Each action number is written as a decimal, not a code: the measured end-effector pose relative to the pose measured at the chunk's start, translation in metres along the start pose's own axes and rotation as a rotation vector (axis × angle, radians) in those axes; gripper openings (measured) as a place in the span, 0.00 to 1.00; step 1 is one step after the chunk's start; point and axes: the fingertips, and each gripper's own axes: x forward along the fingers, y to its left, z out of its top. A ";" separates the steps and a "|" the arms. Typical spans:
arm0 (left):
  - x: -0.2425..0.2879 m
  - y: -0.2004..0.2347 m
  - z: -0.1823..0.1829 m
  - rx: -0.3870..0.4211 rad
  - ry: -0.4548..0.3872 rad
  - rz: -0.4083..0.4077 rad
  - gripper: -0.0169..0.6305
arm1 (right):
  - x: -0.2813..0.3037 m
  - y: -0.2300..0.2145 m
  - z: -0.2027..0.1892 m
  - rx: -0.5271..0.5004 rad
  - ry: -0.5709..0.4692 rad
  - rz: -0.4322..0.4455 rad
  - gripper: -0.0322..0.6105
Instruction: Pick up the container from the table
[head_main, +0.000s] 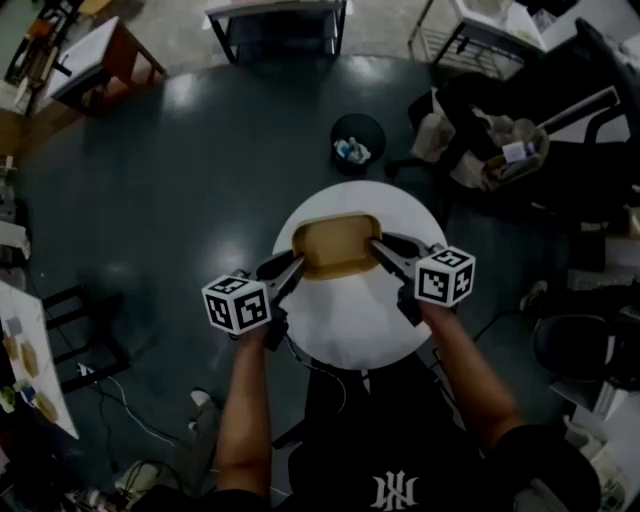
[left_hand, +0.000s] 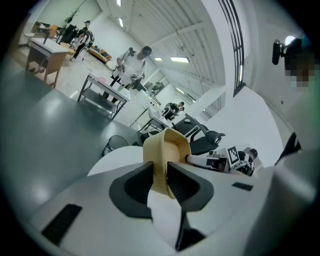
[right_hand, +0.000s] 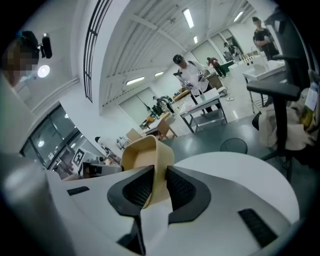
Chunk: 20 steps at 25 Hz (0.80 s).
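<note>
Gripping by left gripper (head_main: 296, 265): the container (head_main: 335, 243) is being pinched at its 9 o'clock wall, jaws narrowed.
Gripping by right gripper (head_main: 379, 249): the 3 o'clock wall is being pinched likewise.
Place of container: being held over the desk (head_main: 350, 325), toward 12 o'clock.
Progress: grasp judged done; clearance from the desk is not being shown plainly.

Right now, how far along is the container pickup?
Done: both grips are made. The left gripper is shut on the left end wall of the tan container, the right gripper on its right end wall. In hand: the container is held between them over the white table; it looks raised, though no view shows a clear gap. Left: lifting it clear.
</note>
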 end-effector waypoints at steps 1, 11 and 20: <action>-0.007 -0.011 0.004 0.011 -0.004 -0.006 0.16 | -0.008 0.009 0.005 -0.009 -0.010 0.000 0.20; -0.059 -0.096 0.100 0.203 -0.141 -0.077 0.16 | -0.059 0.090 0.107 -0.200 -0.185 0.026 0.20; -0.097 -0.173 0.142 0.375 -0.221 -0.112 0.16 | -0.111 0.140 0.154 -0.309 -0.302 0.066 0.19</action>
